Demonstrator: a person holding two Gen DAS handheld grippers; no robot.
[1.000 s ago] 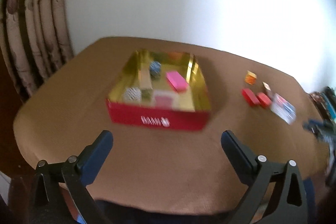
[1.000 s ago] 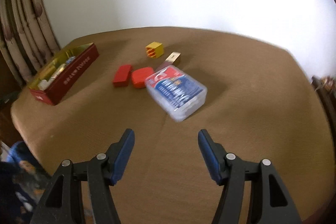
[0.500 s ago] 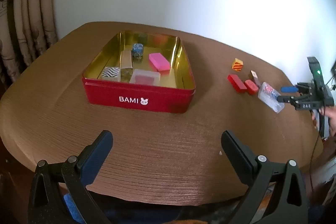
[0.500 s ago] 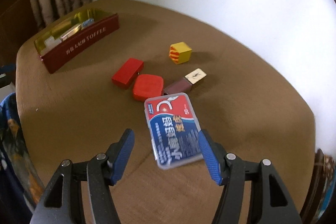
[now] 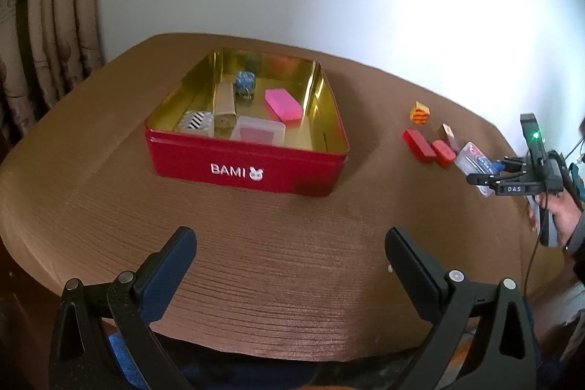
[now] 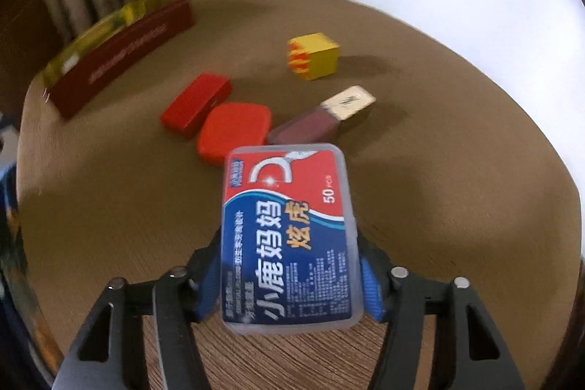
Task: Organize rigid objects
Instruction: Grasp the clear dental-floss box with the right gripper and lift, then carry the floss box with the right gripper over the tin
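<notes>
My right gripper point(image 6: 290, 275) has just been closing its jaws, and the clear floss-pick box point(image 6: 289, 236) sits between them, blue pads against both long sides, so I read it as gripped across its narrow width. It lies near the table's point(image 5: 256, 262) right edge, just in front of the orange case point(image 6: 234, 130) and the maroon block point(image 6: 310, 127). That crosswise hold should keep the flat box level for carrying. My left gripper point(image 5: 290, 265) hangs wide open and empty over the near edge. The red tin point(image 5: 245, 167) stands mid-table, with bare floor along its right wall. Between pile and tin the cloth is bare, giving room to cross.
</notes>
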